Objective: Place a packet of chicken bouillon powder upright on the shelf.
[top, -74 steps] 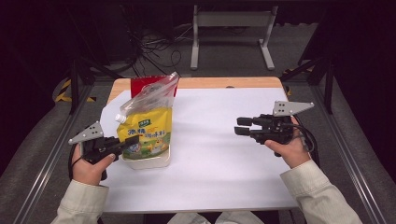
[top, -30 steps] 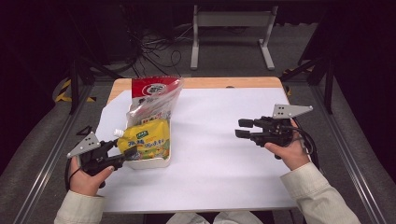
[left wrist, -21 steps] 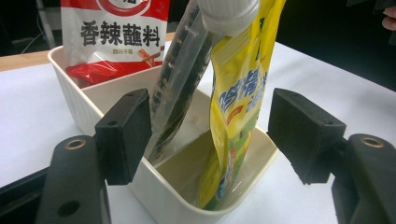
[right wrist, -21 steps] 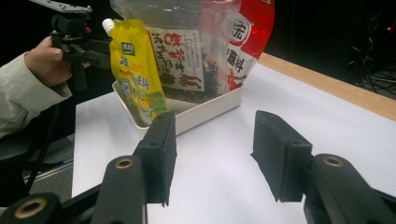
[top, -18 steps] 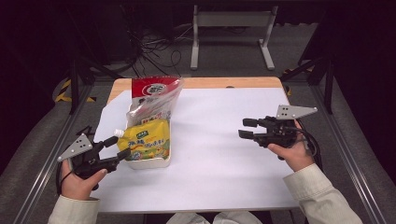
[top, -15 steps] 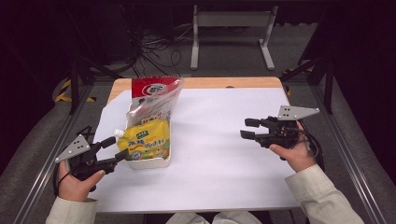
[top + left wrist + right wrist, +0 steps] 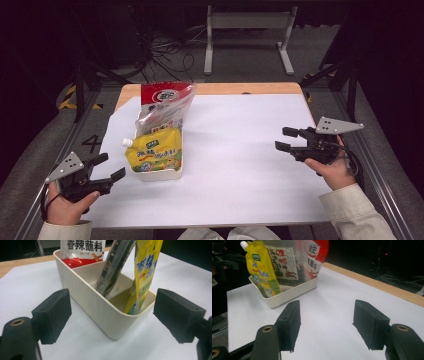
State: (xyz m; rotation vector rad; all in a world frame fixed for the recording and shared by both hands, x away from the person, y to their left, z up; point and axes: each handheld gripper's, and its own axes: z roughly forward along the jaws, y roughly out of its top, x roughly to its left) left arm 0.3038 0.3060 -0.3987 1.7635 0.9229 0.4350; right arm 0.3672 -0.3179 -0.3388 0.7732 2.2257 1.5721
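Black left hand-held gripper [image 7: 109,167], just opening, holds nothing.

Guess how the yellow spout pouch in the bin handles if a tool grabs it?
The yellow pouch looks soft-sided and leans in the cream bin, so it would probably flex and sag. Its glossy film may be slippery. Its white spout cap looks like the stiffest grab point.

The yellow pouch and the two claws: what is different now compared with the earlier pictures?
The left claw let go of the yellow spouted pouch, drew back toward the table's near left edge, and its jaws have just been opening, empty. The right claw slid right, also opening. The pouch, clear bag and cream bin stayed.
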